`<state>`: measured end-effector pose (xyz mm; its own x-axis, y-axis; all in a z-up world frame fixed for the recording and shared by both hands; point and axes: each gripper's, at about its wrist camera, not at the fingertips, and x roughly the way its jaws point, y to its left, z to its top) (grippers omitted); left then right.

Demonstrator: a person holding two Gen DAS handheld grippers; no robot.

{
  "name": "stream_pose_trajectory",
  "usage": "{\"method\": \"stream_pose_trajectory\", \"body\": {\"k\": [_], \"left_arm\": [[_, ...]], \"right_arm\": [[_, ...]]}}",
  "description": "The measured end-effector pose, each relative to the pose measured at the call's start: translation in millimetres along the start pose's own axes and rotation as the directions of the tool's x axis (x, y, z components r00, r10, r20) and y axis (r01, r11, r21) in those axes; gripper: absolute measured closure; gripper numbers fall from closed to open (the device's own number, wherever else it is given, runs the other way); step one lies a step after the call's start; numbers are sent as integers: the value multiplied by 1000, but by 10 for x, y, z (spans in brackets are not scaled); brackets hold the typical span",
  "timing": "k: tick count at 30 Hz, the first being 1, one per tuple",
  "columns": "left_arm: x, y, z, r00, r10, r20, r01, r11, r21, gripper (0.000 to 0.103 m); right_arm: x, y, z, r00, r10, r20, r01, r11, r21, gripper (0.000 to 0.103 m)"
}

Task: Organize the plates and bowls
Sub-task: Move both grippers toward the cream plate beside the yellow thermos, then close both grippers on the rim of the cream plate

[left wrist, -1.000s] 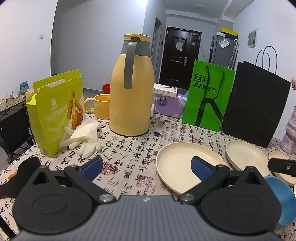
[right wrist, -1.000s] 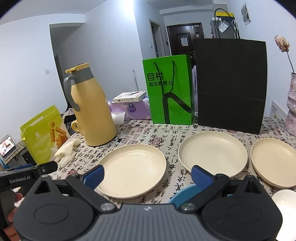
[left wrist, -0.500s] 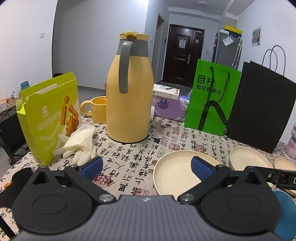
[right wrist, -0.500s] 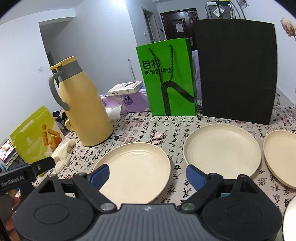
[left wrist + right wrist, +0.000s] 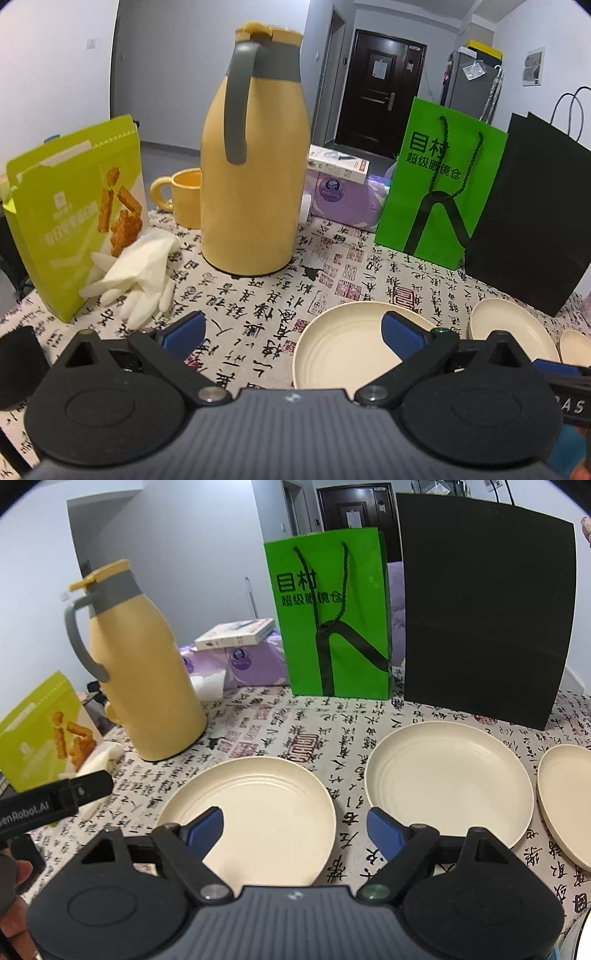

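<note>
Cream plates lay unstacked along the table's near edge: left plate, middle plate just beside it, a third toward the right edge. The right gripper hovered over the left plate, jaws spread and empty; the left gripper was likewise parted, holding nothing. This looked like the approach step; next, I judge, a pinch on that plate's rim to stack it.

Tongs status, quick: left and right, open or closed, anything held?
Left tongs: open, holding nothing, above the tablecloth.
Right tongs: open, holding nothing, over the near edge of the left cream plate.
</note>
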<state>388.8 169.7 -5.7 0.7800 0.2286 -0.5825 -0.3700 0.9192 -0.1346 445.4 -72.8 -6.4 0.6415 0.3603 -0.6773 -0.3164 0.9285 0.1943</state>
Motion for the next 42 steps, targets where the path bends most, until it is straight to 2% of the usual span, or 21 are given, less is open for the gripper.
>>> {"method": "stream_pose_trajectory", "body": {"k": [6,13,16,24,30,36,39,41,42], "left_arm": [[225,-12,-10,1000,12,-29,-13,1000,-25,0],[511,63,-96,997,35,-64,-39,997,-63,0],[625,103,-155,996,50,-75,-56,996,-74,0],[859,217,-265,993,35,-114,-45,995,-85,1],[914,228,-303,992,21,-124,-30,997,-72,10],[950,218,-321,989,-4,-148,-7,997,-71,24],[984,239,-328,986,-25,-165,12,997,-82,36],[1016,254,-336,983,-36,-179,20,996,-91,50],[1030,264,-342,982,-41,-184,24,995,-97,52]], "right_arm": [[167,-34,63,999,-23,-38,25,999,46,26],[437,-85,52,993,-47,-104,57,994,94,40],[547,-100,16,988,-77,-131,91,990,105,40],[711,-72,-12,975,-139,-172,157,983,97,42],[813,-40,-26,965,-165,-202,187,978,95,47],[919,1,-68,955,-181,-237,208,974,95,52],[937,40,-80,954,-191,-232,216,973,86,55],[939,56,-77,955,-189,-228,213,973,86,58],[939,60,-78,956,-190,-224,213,973,87,58]]}}
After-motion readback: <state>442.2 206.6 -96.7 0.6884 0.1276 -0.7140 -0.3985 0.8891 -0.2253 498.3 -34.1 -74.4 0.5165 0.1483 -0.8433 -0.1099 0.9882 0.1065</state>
